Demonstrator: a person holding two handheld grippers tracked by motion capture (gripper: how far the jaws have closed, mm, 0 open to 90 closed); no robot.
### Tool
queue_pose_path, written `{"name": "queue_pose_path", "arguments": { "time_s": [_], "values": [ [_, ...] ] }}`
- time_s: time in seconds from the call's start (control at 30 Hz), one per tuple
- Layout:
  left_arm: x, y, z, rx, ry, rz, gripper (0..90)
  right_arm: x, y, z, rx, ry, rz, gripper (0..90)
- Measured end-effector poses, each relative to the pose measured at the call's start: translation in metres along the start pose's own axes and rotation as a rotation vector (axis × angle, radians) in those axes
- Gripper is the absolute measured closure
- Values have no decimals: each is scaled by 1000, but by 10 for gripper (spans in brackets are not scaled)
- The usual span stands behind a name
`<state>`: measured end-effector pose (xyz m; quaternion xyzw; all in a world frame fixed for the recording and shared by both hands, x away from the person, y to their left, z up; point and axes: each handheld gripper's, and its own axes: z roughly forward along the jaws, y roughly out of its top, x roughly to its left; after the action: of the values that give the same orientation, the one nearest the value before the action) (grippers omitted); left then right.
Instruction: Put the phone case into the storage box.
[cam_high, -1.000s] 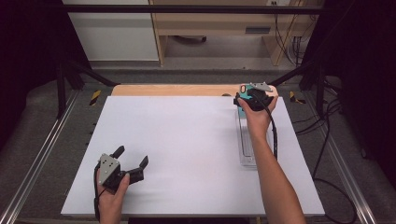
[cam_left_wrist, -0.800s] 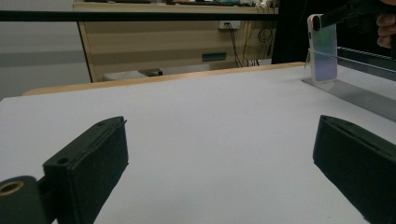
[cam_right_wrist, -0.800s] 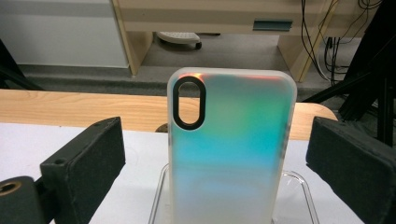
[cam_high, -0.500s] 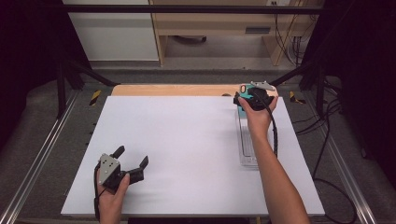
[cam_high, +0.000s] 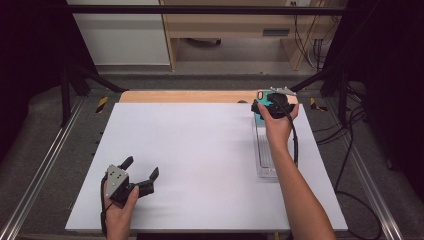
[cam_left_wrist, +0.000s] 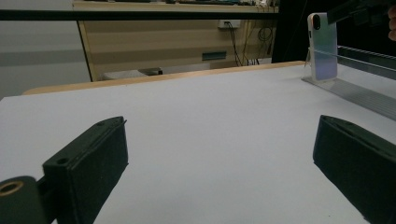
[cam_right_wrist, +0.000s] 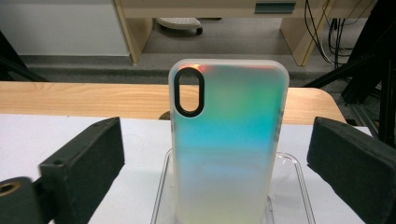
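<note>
My right gripper (cam_high: 274, 102) sits at the upper right of the high view. Its jaws have just been opening, and in the right gripper view they stand wide apart on either side of the phone case (cam_right_wrist: 229, 140), pads clear of its edges. The iridescent case with its oval camera cutout stands upright in the far end of the clear acrylic rack (cam_high: 265, 150); in the left gripper view it shows at the upper right (cam_left_wrist: 322, 46). My left gripper (cam_high: 131, 175) rests low at the lower left of the white table (cam_high: 200, 150), jaws apart, nothing between them.

Risks as I judge them: the case stands tall on a narrow base, so pulling back with a pad brushing its side could tip it out of the slot. The rack looks light and could slide on the smooth top if nudged. The trailing cable could also snag the rack.
</note>
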<state>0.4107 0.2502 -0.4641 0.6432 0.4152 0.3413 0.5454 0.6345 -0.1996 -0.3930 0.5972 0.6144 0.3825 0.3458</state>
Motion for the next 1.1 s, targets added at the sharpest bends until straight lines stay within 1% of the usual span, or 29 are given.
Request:
{"name": "queue_pose_path", "arguments": {
  "time_s": [0.07, 0.13, 0.33, 0.43, 0.47, 0.53, 0.63, 0.7, 0.77, 0.8, 0.93, 1.03, 1.1],
  "values": [
    [0, 0, 0, 1, -1, 4, 29, 1, 0, -1, -4, 1, -9, 44],
    [0, 0, 0, 0, 1, -2, 29, 2, 1, -2, -9, 6, -9, 44],
    [0, 0, 0, 0, 1, 0, 29, 6, 1, -5, -13, 14, -15, 51],
    [0, 0, 0, -1, 1, 1, 29, 10, 1, -8, -30, 14, -45, 52],
    [0, 0, 0, 0, 0, 3, 29, 11, 1, -9, -28, 18, -47, 53],
    [0, 0, 0, 0, -1, 4, 29, 12, 2, -11, -32, 25, -42, 59],
    [0, 0, 0, 0, -1, 1, 29, 13, 4, -15, -58, 40, -32, 78],
    [0, 0, 0, -2, -1, 1, 29, 14, 4, -17, -68, 38, -44, 83],
    [0, 0, 0, -1, -1, 1, 29, 14, 4, -18, -69, 42, -44, 82],
    [0, 0, 0, -3, -1, 3, 29, 15, 4, -20, -65, 56, -36, 81],
    [0, 1, 0, -4, -1, 3, 29, 17, 4, -21, -58, 73, -38, 84],
    [0, 1, 0, -5, -1, 2, 29, 21, 5, -24, -84, 88, -36, 92],
    [1, 0, 1, -3, -1, 0, 29, 23, 5, -25, -113, 91, -41, 96]
  ]
}}
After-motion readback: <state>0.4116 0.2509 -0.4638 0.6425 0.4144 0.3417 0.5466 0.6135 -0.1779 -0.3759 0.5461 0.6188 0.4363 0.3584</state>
